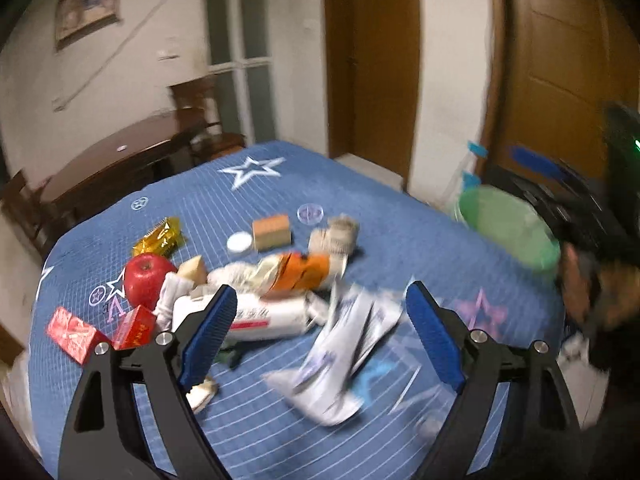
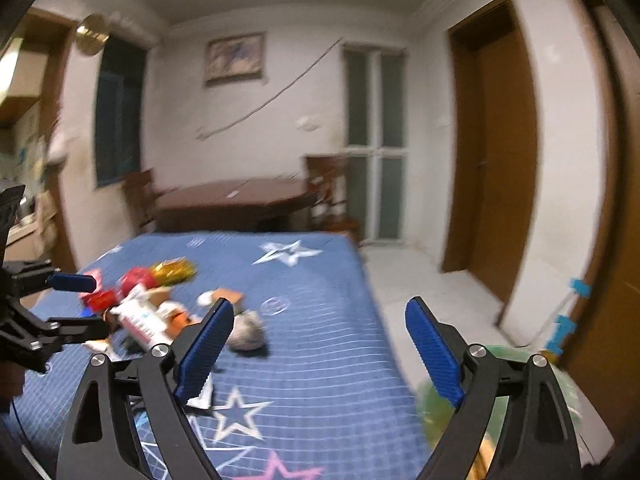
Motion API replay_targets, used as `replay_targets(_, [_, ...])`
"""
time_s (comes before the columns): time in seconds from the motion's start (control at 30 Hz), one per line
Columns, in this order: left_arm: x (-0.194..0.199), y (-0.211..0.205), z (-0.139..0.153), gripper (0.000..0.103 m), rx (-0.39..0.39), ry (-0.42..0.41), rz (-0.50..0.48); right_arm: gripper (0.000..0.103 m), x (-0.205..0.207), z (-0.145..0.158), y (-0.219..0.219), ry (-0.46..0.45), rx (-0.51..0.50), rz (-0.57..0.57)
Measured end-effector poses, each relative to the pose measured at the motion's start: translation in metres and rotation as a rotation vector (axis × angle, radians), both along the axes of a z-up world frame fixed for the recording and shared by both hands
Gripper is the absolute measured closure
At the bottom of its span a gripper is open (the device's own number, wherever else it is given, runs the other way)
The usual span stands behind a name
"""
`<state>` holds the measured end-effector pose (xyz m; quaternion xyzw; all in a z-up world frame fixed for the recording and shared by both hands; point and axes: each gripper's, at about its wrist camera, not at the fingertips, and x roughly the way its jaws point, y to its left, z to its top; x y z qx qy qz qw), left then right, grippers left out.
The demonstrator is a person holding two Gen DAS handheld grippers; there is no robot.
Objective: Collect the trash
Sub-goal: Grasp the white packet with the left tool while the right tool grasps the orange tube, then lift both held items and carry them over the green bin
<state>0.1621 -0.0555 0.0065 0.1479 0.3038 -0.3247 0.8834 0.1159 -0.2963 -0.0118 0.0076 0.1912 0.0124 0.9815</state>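
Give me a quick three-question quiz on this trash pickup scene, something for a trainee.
1. True or false: the left hand-held gripper is shut on the apple.
2. What colour is the bin beside the table?
3. Which lies nearest the left gripper's fingertips: A) gold wrapper, B) white wrapper, C) brown block?

Key: 1 false, its jaws stand open and empty; 2 green; 3 B.
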Motion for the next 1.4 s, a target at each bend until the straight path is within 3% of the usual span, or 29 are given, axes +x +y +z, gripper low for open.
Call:
replay_targets(0.17, [0.006, 0.008, -0.026, 0.02, 0.075, 0.048, -0.173, 0.015, 0.069, -0.003, 0.019, 0.164, -0.038, 0.324])
replay_targets(0.27, [0.014, 0.0, -0.039, 0.02, 0.094, 0.093, -0.237, 0.015, 0.104, -0.007, 0.043, 0.235, -0.131, 0.499])
replay_targets(0.47, [0.024, -0.024, -0.071, 0.02, 0.189, 0.123, -0.322, 0.016, 0.162, -0.02, 0.082, 0.4, -0.183, 0.771])
replay_targets(0.63, [0.034, -0.03, -0.087, 0.02, 0.2, 0.182, -0.35, 0.032, 0.188, -0.051, 0.109, 0.562, -0.263, 0.91])
replay_targets(0.7, [0.036, -0.031, -0.092, 0.026, 0.199, 0.193, -0.353, 0.036, 0.197, -0.064, 0.118, 0.605, -0.291, 0.939])
replay_targets(0.8, [0.044, -0.033, -0.103, 0.05, 0.213, 0.223, -0.342, 0.051, 0.204, -0.075, 0.13, 0.656, -0.312, 0.979])
replay_targets(0.87, [0.045, -0.032, -0.103, 0.054, 0.194, 0.231, -0.342, 0.06, 0.204, -0.076, 0.133, 0.648, -0.332, 0.982])
replay_targets(0.93, [0.045, -0.03, -0.101, 0.058, 0.19, 0.217, -0.335, 0.09, 0.203, -0.074, 0.134, 0.654, -0.303, 1.018])
replay_targets(1.1, [0.035, -0.024, -0.093, 0.062, 0.167, 0.183, -0.331, 0.091, 0.191, -0.067, 0.136, 0.61, -0.314, 1.009])
replay_targets(1.4, [0.005, -0.006, -0.068, 0.063, 0.117, 0.121, -0.314, 0.091, 0.159, -0.027, 0.13, 0.49, -0.272, 0.988])
